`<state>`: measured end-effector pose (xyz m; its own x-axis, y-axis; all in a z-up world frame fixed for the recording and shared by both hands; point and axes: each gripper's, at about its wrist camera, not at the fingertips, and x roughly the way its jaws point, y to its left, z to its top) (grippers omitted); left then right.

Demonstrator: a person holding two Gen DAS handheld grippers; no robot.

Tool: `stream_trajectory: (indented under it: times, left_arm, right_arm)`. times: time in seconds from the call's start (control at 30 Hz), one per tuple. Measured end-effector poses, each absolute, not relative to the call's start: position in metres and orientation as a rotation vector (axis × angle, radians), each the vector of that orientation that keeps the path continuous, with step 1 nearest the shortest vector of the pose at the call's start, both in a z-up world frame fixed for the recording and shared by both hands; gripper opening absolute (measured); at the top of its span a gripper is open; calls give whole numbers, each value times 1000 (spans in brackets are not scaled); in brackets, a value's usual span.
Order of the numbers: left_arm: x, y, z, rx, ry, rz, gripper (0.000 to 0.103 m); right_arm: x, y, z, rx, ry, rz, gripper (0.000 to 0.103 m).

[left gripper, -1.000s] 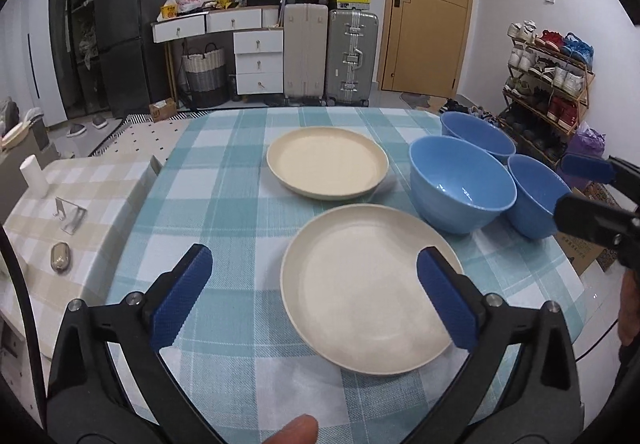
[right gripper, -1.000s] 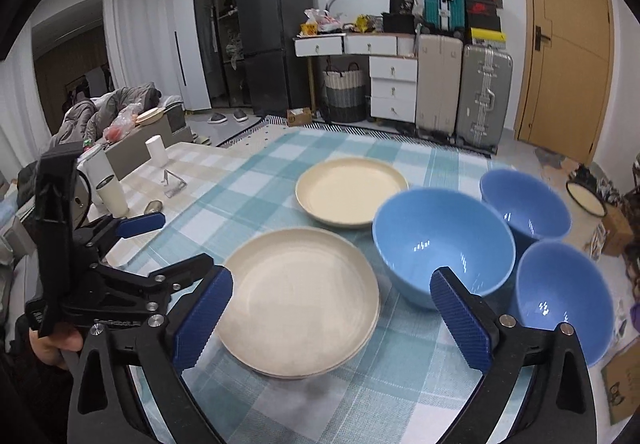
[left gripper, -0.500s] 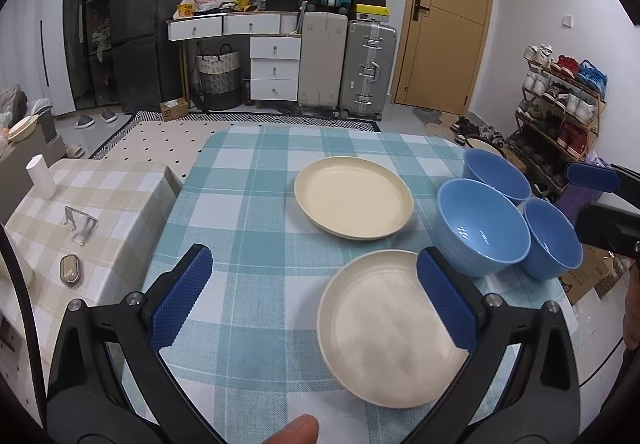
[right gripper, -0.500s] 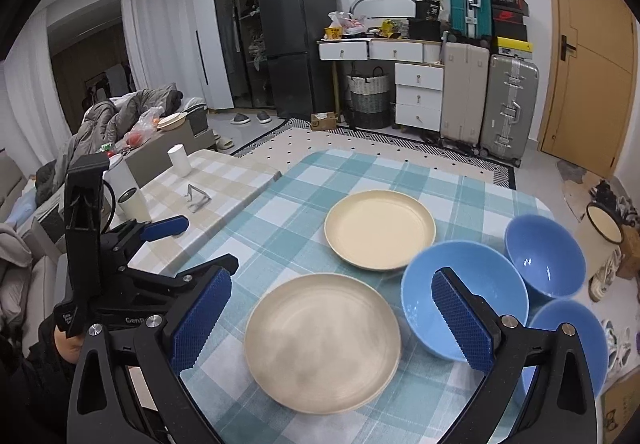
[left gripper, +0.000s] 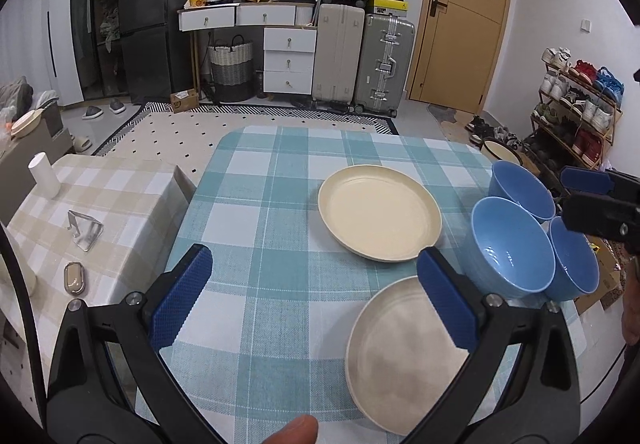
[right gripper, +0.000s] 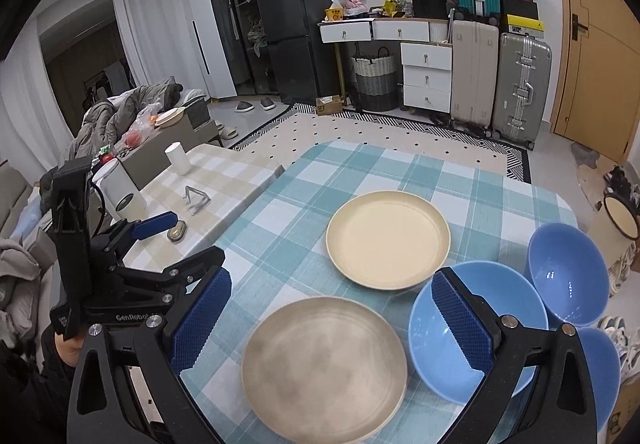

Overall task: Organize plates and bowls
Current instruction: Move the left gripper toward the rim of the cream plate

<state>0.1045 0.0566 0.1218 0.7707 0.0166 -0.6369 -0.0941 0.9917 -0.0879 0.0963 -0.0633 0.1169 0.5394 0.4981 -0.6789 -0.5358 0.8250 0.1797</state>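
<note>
- The left gripper (left gripper: 314,298) is held above the teal checked table (left gripper: 260,212); its blue-padded fingers (left gripper: 182,300) are spread wide and hold nothing.
- The right gripper (right gripper: 332,322) is likewise above the table, fingers set wide apart, nothing between them.
- Near plate (right gripper: 324,366): cream, flat on the cloth at the near edge, below the right gripper.
- Far plate (right gripper: 387,240): cream, flat on the cloth, just beyond the near plate and apart from it.
- Three blue bowls stand upright in a cluster at the table's right side: the large bowl (right gripper: 472,328) is just beside both plates; the rear bowl (right gripper: 568,272) is behind it; the third bowl (right gripper: 600,372) is at the table edge, partly hidden by the right gripper's frame.
- Whether the bowls touch one another cannot be told.
- A lower side table (left gripper: 120,200) with a beige checked cloth adjoins on the left.
</note>
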Motion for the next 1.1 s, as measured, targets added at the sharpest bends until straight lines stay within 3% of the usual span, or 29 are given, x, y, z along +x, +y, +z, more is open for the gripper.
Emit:
stream_trajectory:
  times: [0.93,1.1]
  left_arm:
    - [229,76,59,-201,820,82,102]
    - [244,76,44,-204,846,85,102]
  right_arm:
    - [254,-56,42,-50,1013,469,102]
    - [273,-60,20,-51,1079,455,96]
